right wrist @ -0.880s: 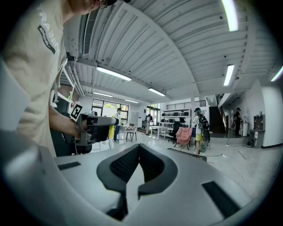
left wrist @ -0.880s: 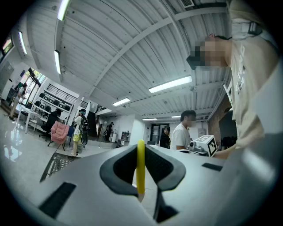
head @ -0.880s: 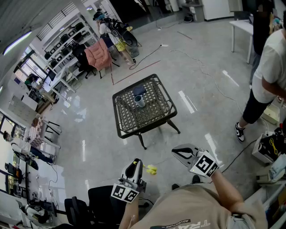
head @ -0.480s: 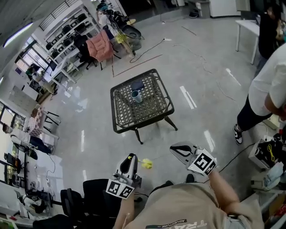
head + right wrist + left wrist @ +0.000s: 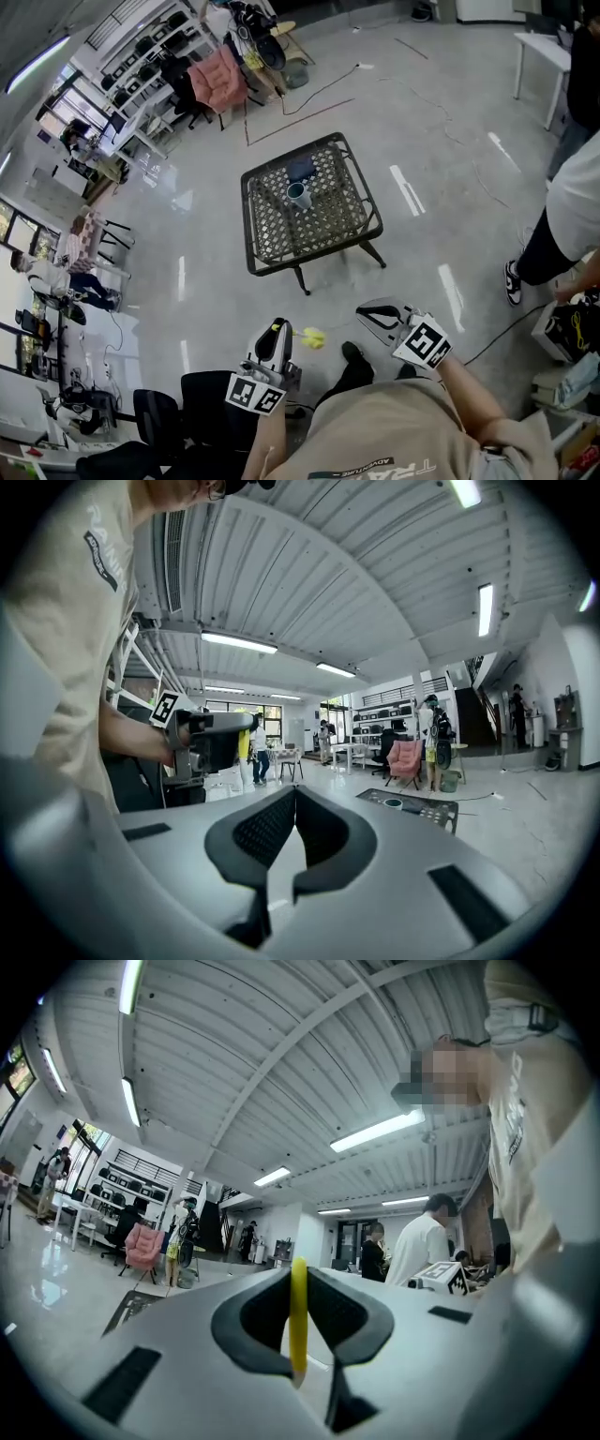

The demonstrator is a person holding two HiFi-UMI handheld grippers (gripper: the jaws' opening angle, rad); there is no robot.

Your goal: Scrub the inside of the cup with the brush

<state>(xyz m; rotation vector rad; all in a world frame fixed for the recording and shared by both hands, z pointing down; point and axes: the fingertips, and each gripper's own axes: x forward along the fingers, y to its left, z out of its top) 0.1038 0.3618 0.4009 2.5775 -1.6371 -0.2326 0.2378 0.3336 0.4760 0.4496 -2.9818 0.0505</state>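
Observation:
A grey cup [image 5: 299, 195] stands upright on a black lattice table [image 5: 272, 253] a few steps ahead on the floor. Next to the cup lies a dark flat item [image 5: 301, 170]. My left gripper [image 5: 278, 329] is held near my body, shut on the brush [image 5: 314, 337], whose yellow head sticks out to the right. In the left gripper view the yellow handle [image 5: 298, 1321] is pinched between the jaws. My right gripper [image 5: 367, 315] is shut with nothing in it; its jaws [image 5: 293, 795] meet. The right gripper view shows the cup [image 5: 392, 802] far off on the table [image 5: 431, 813].
A person in a white shirt [image 5: 577, 202] stands at the right, with boxes and gear [image 5: 567, 328] by a cable. Black office chairs [image 5: 202, 403] sit at my lower left. Shelves, a pink chair [image 5: 217, 80] and desks line the far side. Glossy floor surrounds the table.
Both grippers keep their hold and place before my body. The view has shifted, the table now sits slightly right, and my foot shows on the floor between the grippers.

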